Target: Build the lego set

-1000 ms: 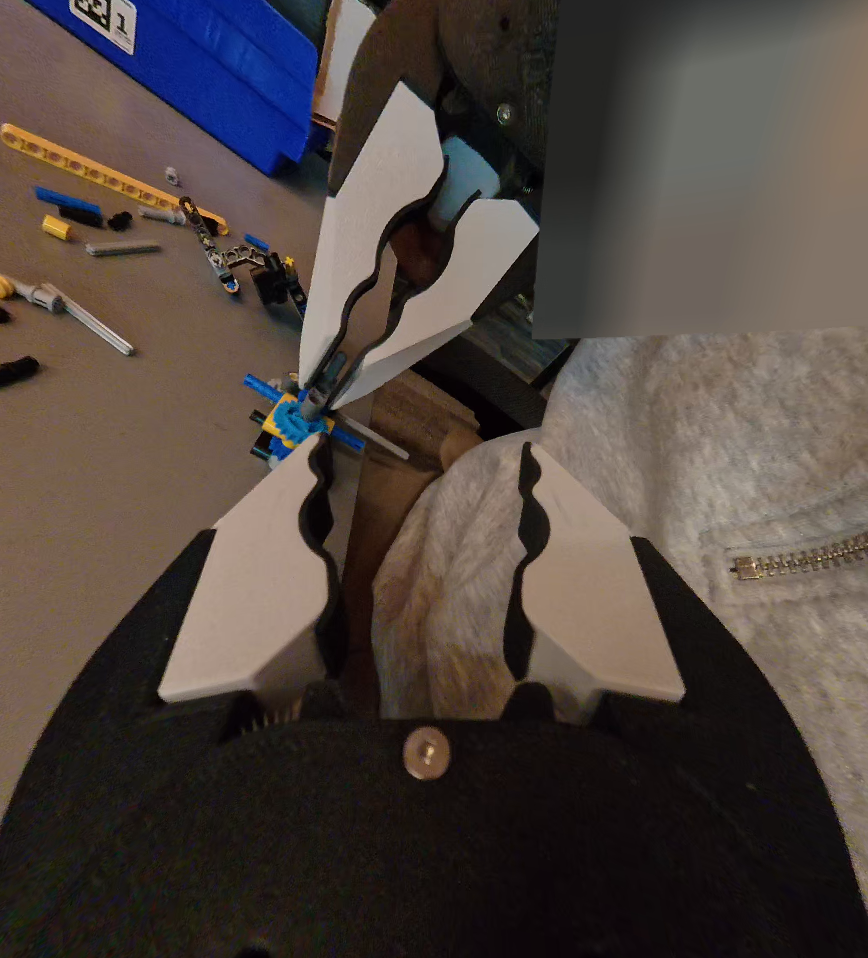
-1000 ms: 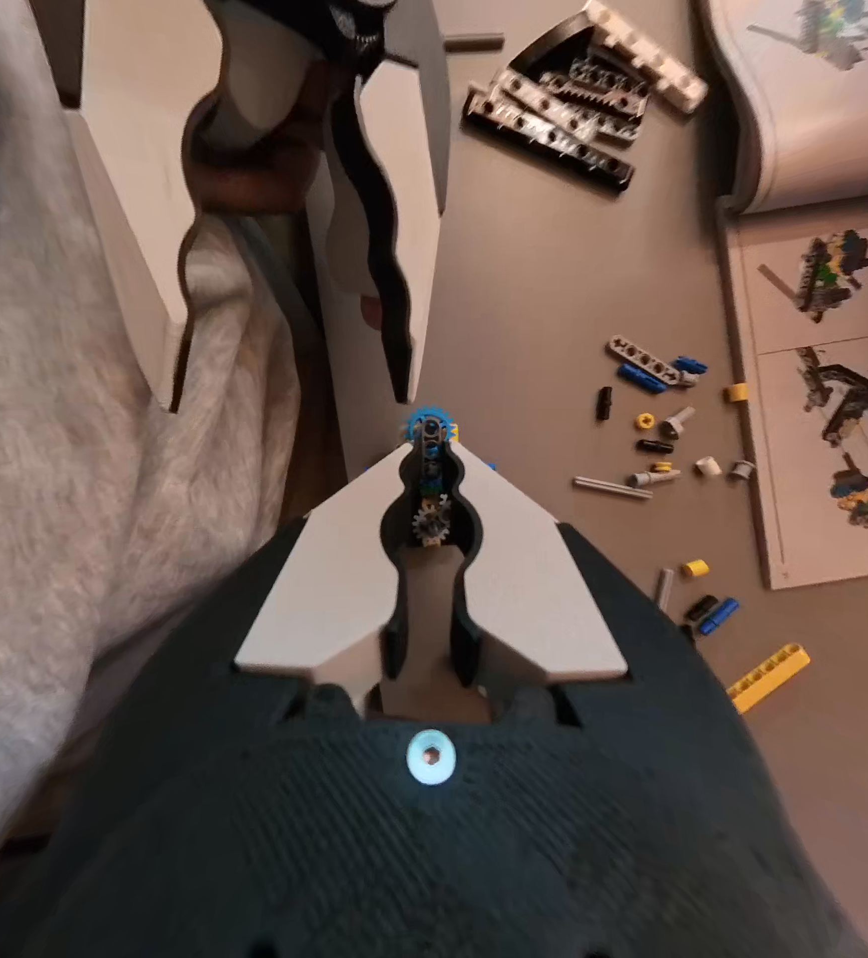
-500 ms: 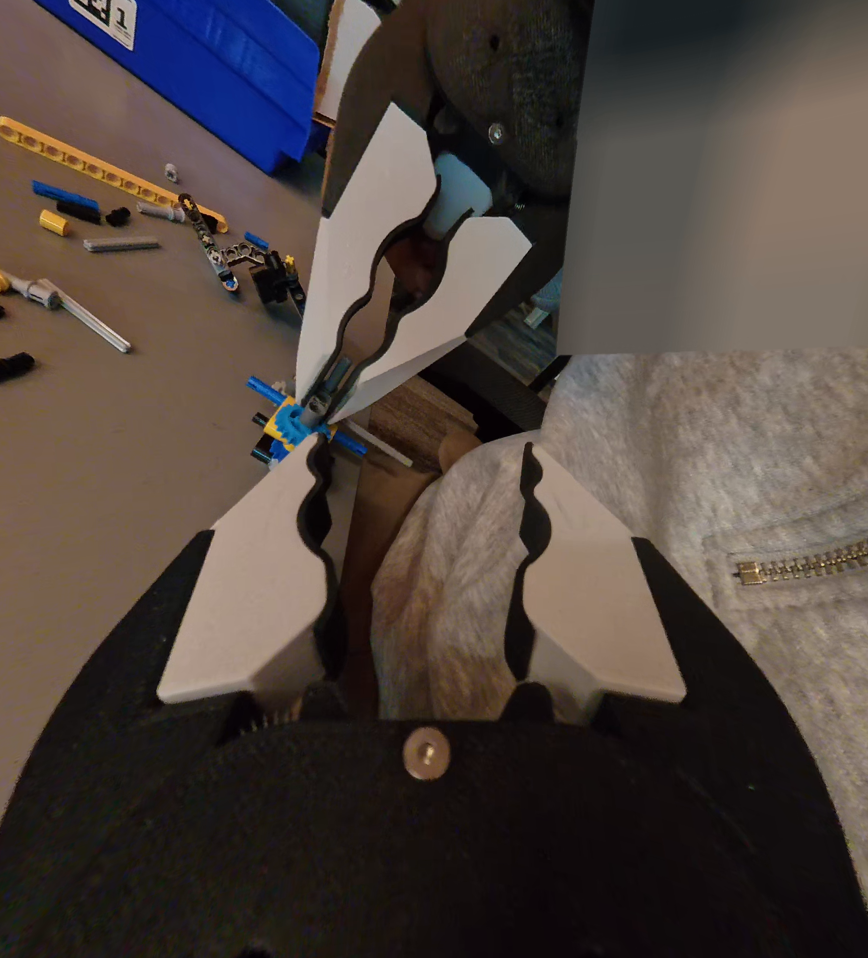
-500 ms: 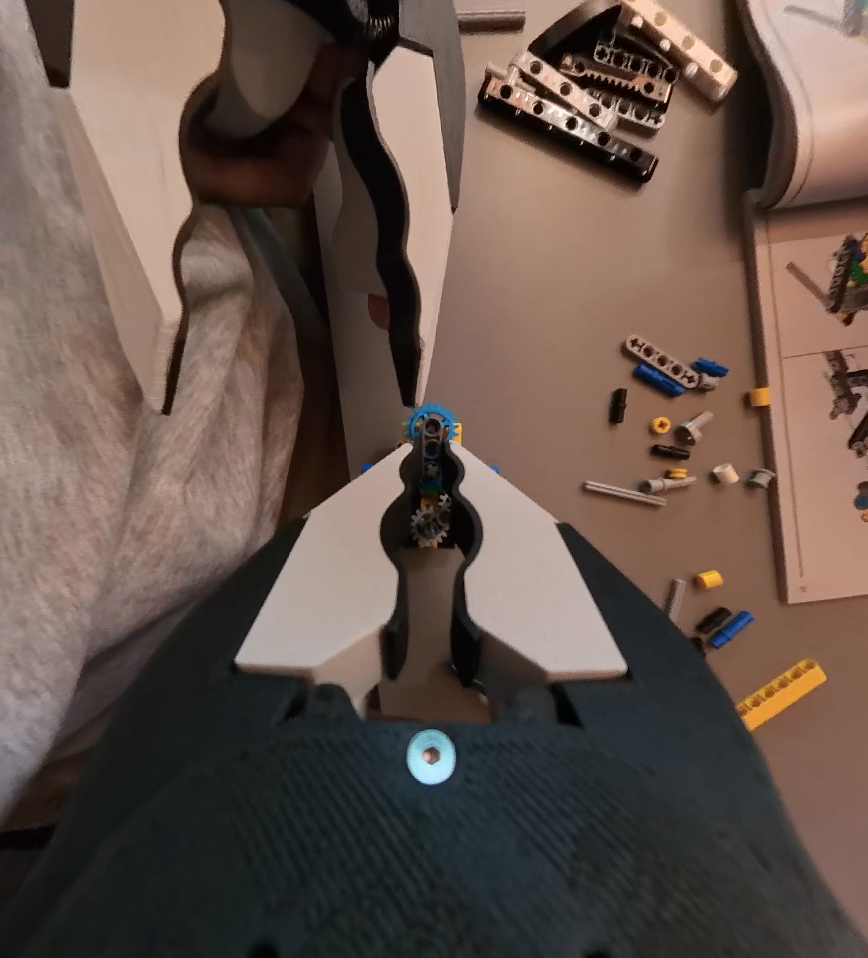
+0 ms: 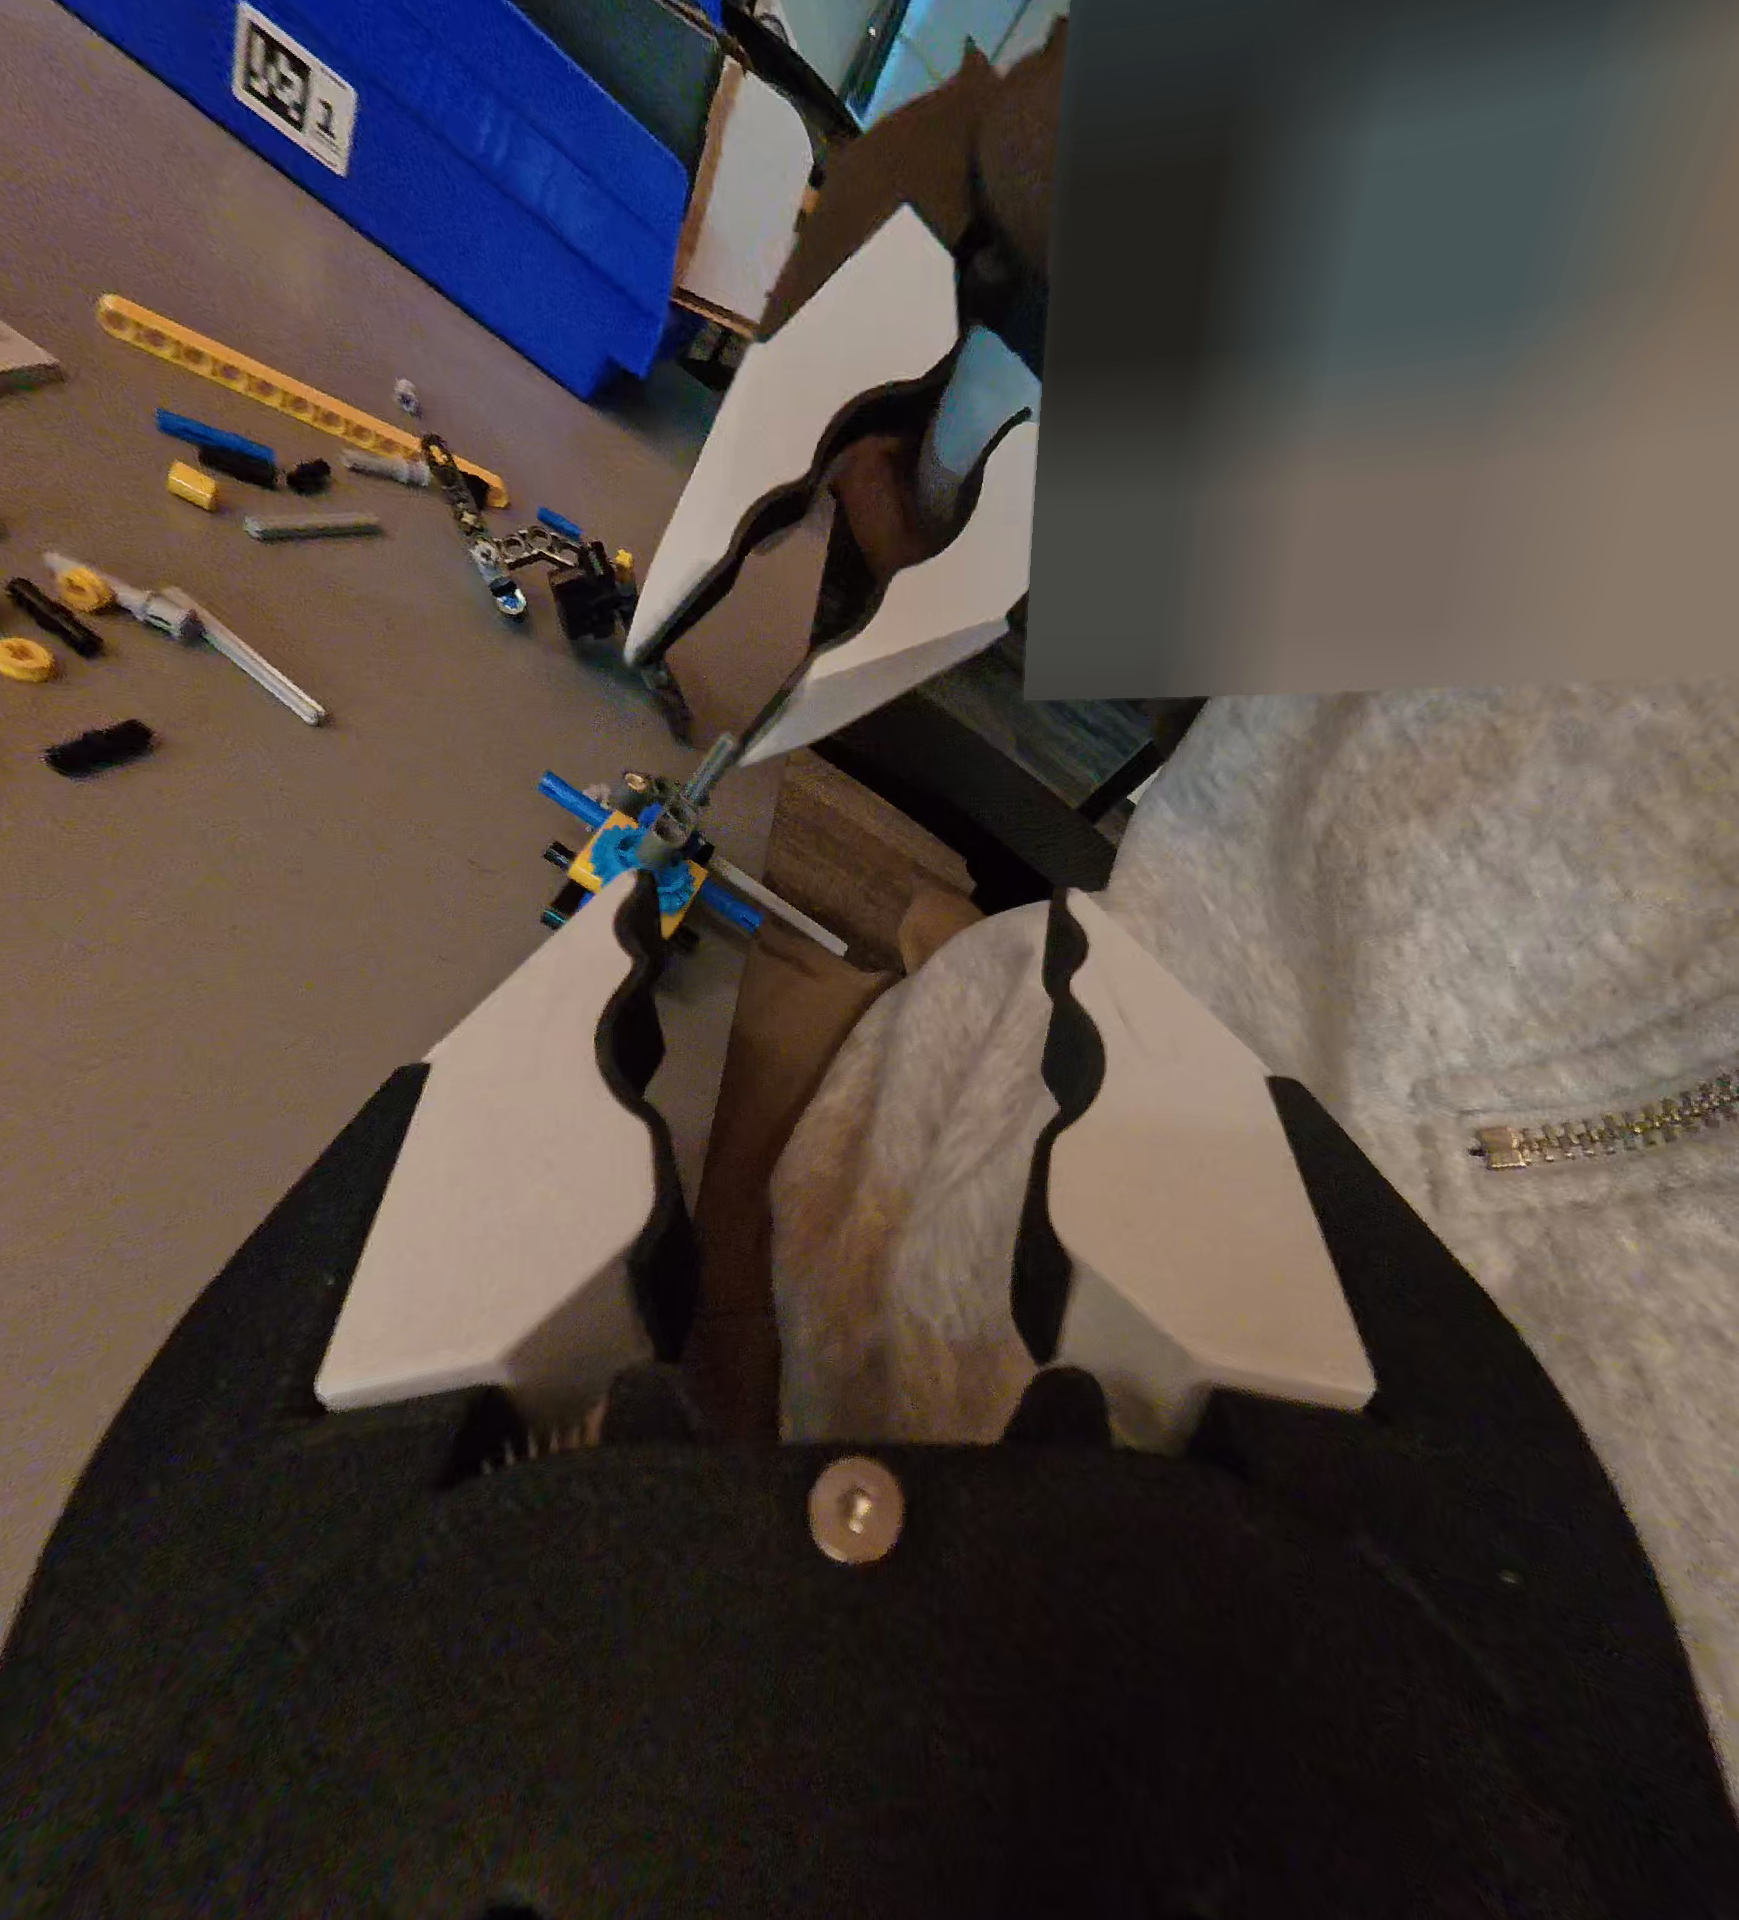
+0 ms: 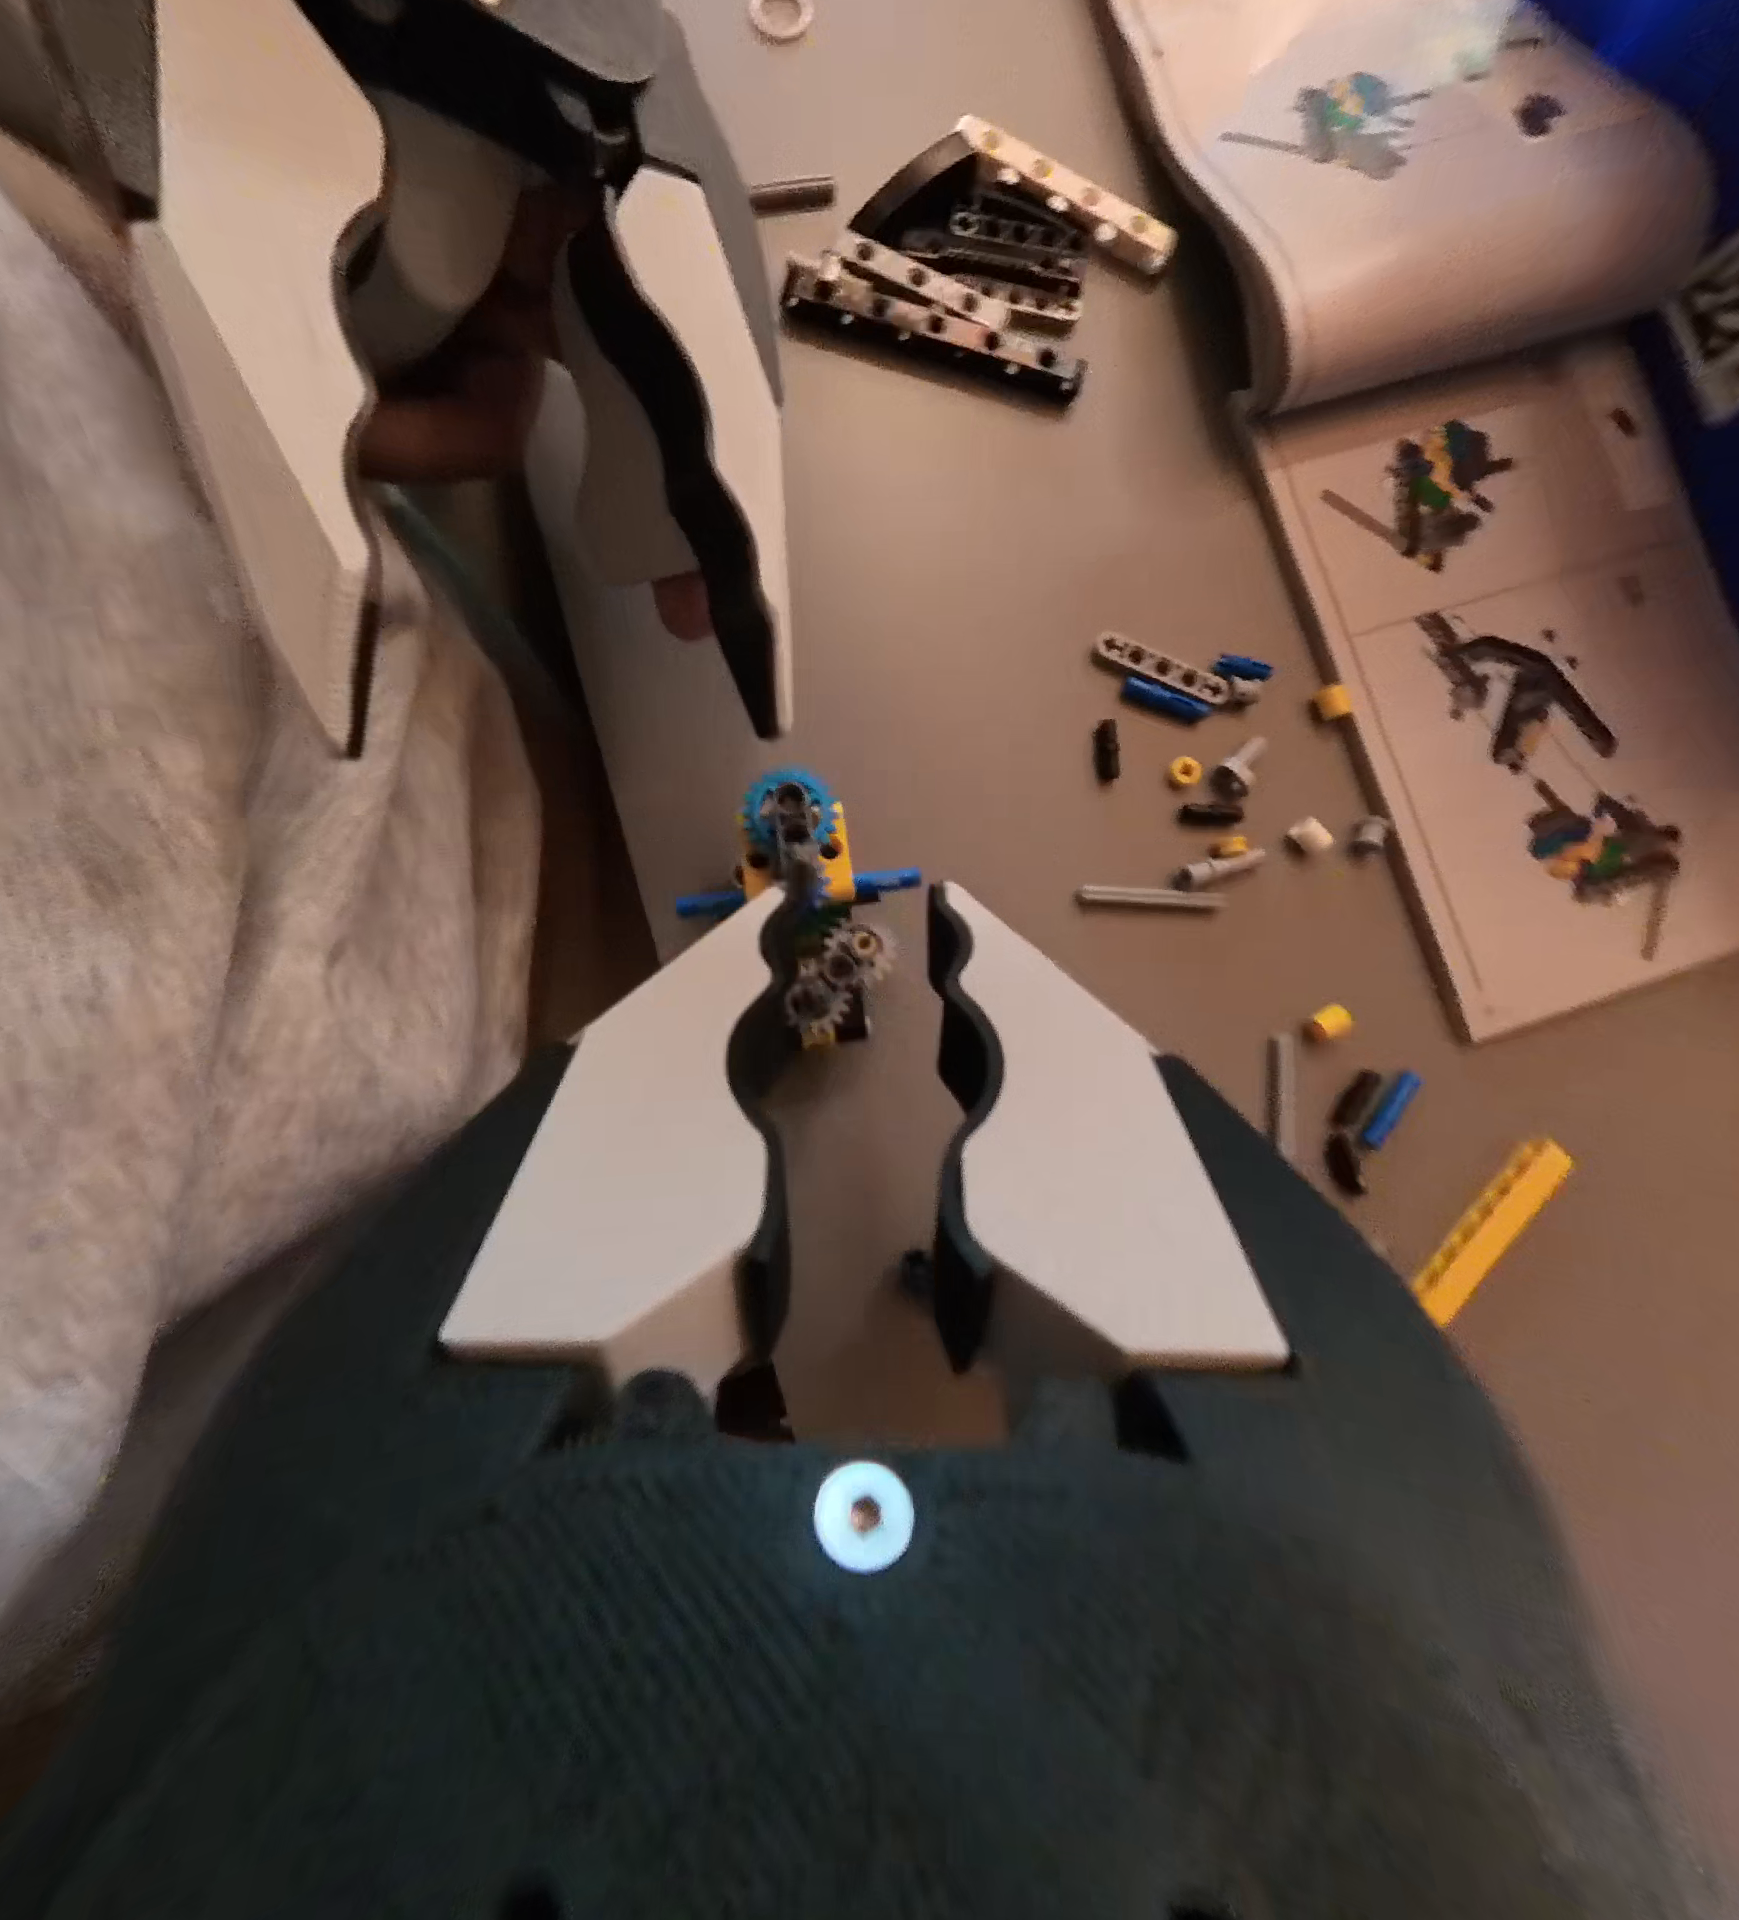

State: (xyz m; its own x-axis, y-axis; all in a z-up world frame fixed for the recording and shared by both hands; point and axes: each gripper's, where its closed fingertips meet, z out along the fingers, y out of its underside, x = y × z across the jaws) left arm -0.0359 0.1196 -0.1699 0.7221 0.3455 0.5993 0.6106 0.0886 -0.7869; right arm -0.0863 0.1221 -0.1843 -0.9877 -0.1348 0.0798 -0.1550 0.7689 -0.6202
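The desk [image 5: 169,1039] is plain grey-brown. The gear assembly [image 6: 808,883] near its edge mixes a blue gear, yellow block, blue pins and grey cogs. A long yellow beam [image 5: 293,395] lies before the blue bin [image 5: 491,177]. Both grippers have white fingers [image 6: 636,1143] with black wavy inner pads on black bodies. The fleece sleeve [image 5: 1467,935] is pale grey.

- My right gripper [image 6: 860,904] has its jaws parted, with a small build of grey gears [image 6: 834,977] standing between the fingertips.
- I can't tell whether either finger touches it.
- A blue gear [image 6: 787,805] and yellow block top that build, just beyond my fingertips.
- The left gripper [image 6: 553,743] hangs above it, jaws wide apart.
- On the desk [image 6: 1000,499] to the right lie loose small pieces [image 6: 1218,821], a yellow beam [image 6: 1488,1226], stacked black and grey beams [image 6: 958,301] and an open instruction booklet [image 6: 1530,727].
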